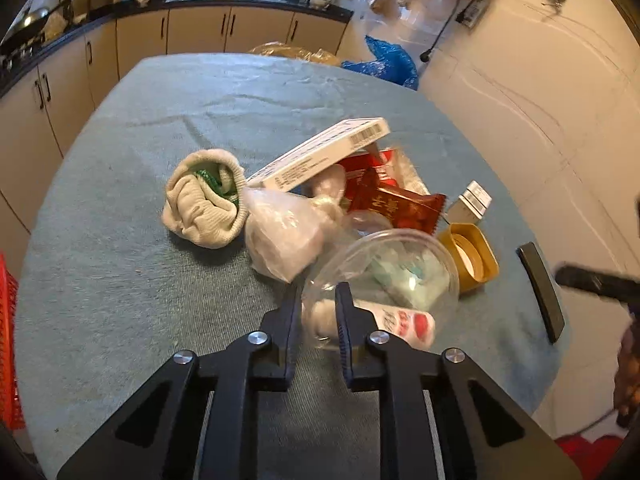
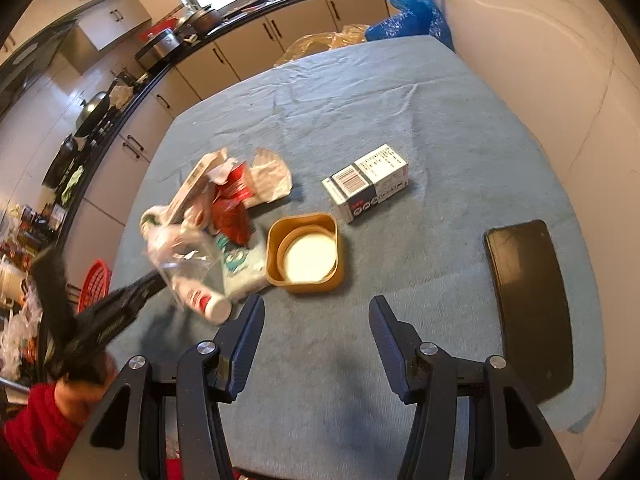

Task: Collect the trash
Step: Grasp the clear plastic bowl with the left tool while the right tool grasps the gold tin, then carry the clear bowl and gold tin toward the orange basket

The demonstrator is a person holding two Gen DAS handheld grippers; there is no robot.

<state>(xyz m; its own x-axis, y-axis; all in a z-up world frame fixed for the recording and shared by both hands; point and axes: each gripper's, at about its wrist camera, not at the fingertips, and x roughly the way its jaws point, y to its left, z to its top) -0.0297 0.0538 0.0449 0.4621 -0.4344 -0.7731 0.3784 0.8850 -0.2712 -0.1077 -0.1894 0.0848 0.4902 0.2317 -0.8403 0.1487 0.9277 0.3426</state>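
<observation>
Left hand-held gripper [image 1: 318,304]: clenched on the rim of a clear plastic cup [image 1: 384,276] at the near edge of the trash pile; a small white bottle [image 1: 400,322] lies inside the cup.
Right hand-held gripper [image 2: 316,316]: released, jaws apart over bare cloth, touching nothing.
Trash pile: flat white box [image 1: 320,156], red wrappers [image 1: 396,204] and a rolled sock [image 1: 204,204] sit mid-desk.
Nearby: tan lid [image 2: 306,254], small carton [image 2: 368,182], black phone [image 2: 532,300] at right.
Open room: the desk [image 2: 400,92] is bare on its far half; its right edge runs close to the wall.
</observation>
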